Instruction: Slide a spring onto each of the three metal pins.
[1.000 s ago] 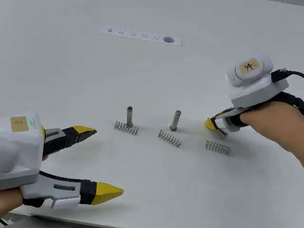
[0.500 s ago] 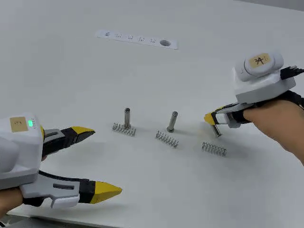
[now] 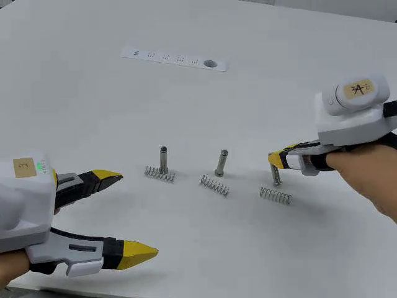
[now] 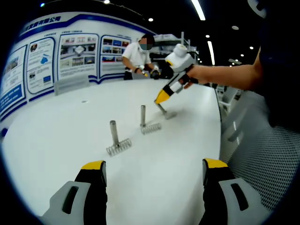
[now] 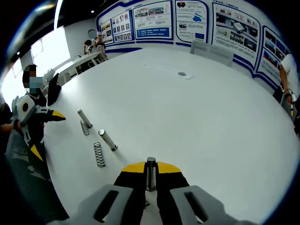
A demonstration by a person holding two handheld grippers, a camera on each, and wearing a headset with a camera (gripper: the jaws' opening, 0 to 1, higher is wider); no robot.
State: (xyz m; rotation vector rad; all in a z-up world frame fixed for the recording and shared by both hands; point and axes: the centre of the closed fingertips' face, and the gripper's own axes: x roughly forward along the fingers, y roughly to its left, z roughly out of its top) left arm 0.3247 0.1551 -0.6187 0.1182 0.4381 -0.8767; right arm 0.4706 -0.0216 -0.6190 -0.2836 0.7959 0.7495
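Beside spring (image 3: pixel 275 196), right hand-held gripper (image 3: pixel 274 160) clamps pin (image 3: pixel 276 176) near-upright; left hand-held gripper (image 3: pixel 138 215) agape.

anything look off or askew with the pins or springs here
Only the right-hand short steel pin: it tilts, clamped in the right tongs, while the left pin and middle pin stand upright. The three wire coil springs lie flat on the white table.
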